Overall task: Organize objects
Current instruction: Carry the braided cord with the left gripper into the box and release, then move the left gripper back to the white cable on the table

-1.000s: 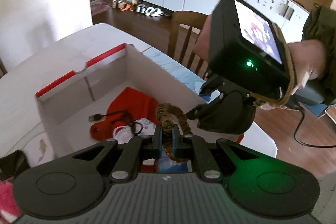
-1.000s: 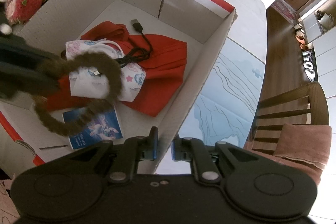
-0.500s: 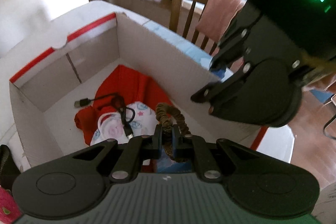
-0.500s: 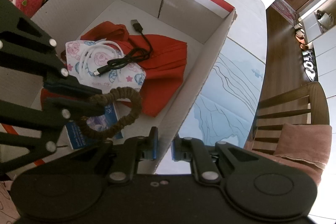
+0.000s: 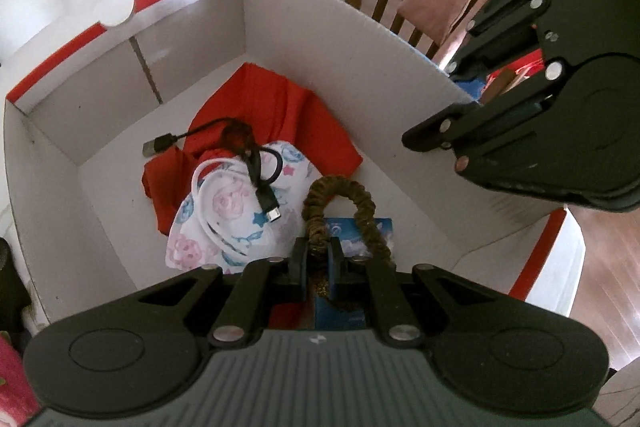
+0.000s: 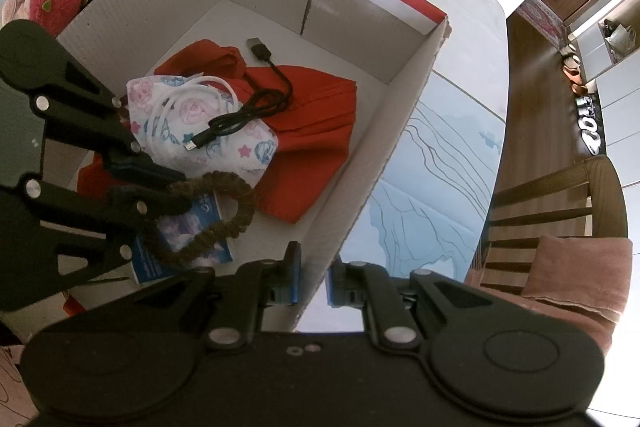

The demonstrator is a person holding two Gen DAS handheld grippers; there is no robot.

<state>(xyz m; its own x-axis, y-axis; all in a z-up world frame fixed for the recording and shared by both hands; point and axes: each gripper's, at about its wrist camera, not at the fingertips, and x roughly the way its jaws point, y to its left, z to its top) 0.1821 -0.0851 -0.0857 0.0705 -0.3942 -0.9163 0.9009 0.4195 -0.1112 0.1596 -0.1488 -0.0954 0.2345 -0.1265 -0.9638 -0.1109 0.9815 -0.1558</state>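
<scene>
Our left gripper (image 5: pixel 318 259) pinches the hair tie (image 6: pixel 216 215) inside the box (image 5: pixel 340 39); our right gripper (image 6: pixel 310 277) clamps the box wall. Releasing clumsily, we may snag the tie on a finger.

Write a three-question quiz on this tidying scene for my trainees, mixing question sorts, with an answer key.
1. True or false: the left gripper is shut on the brown scrunchie.
2. What does the black cable lie on? A) bare table B) the clothes in the box C) the chair
3. Fill in: the right gripper straddles the wall of the ___.

Key: 1 true. 2 B: it lies across the floral cloth and red garment. 3 cardboard box.
</scene>
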